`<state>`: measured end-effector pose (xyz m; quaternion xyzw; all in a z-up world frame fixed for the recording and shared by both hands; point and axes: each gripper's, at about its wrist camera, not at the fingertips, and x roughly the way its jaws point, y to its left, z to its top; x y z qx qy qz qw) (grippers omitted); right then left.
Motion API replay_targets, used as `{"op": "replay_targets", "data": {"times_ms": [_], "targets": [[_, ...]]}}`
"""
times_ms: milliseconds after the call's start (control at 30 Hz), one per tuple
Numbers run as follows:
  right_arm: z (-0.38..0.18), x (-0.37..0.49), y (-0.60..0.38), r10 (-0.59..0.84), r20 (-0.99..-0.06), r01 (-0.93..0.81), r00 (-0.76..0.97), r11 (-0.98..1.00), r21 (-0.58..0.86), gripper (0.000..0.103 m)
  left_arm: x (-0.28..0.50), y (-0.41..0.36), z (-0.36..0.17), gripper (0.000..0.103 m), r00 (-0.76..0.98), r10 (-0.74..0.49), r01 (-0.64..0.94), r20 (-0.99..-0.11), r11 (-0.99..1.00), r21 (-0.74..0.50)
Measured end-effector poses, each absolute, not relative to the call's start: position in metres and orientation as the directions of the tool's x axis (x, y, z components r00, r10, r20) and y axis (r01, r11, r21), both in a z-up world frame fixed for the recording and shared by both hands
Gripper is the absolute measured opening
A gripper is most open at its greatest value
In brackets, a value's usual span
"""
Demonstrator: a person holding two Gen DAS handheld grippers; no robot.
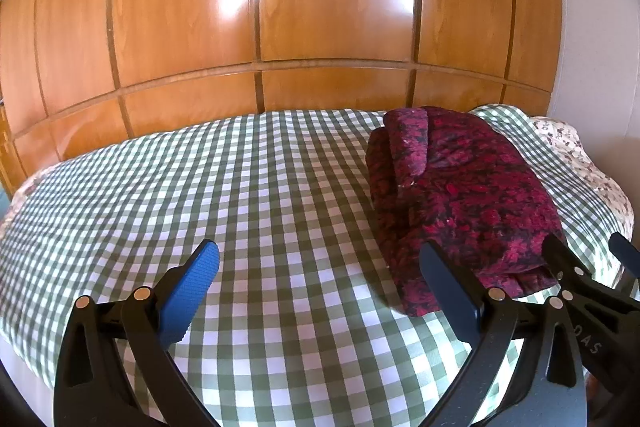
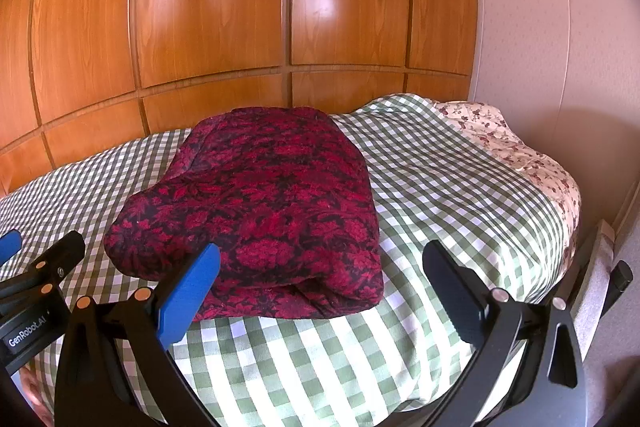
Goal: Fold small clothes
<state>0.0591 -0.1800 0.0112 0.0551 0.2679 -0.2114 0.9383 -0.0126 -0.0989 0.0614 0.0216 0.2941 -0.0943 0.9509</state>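
Currently the red-and-black garment (image 2: 260,211) lies folded on the green checked bedspread (image 2: 440,195), centre of the right wrist frame, right half of the left wrist frame; left gripper (image 1: 320,287) and right gripper (image 2: 320,287) both spread apart, clamping nothing; wooden wardrobe (image 1: 320,7) fills the upper frame

A home bedroom: a bed (image 1: 280,187) under a green-checked cover (image 2: 440,179), a glossy wooden wardrobe (image 1: 320,7) right behind the bed, floral bedding (image 2: 500,135) at the bed's corner.
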Motion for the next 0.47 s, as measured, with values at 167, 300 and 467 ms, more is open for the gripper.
{"op": "replay_targets", "data": {"times_ms": [167, 300, 467], "targets": [[0.01, 0.06, -0.181, -0.362, -0.527, 0.423, 0.768, 0.906, -0.007, 0.101, -0.009, -0.099, 0.058, 0.099, 0.793, -0.175, 0.193, -0.583, 0.981, -0.032], [0.013, 0.06, -0.184, -0.357, -0.522, 0.419, 0.775, 0.908, 0.002, 0.101, -0.003, -0.098, 0.053, 0.099, 0.774, -0.183, 0.194, -0.606, 0.98, -0.048], [0.025, 0.061, -0.218, -0.341, -0.529, 0.449, 0.777, 0.889, 0.086, 0.101, 0.011, -0.087, 0.042, 0.099, 0.754, -0.166, 0.171, -0.636, 0.984, -0.055]]}}
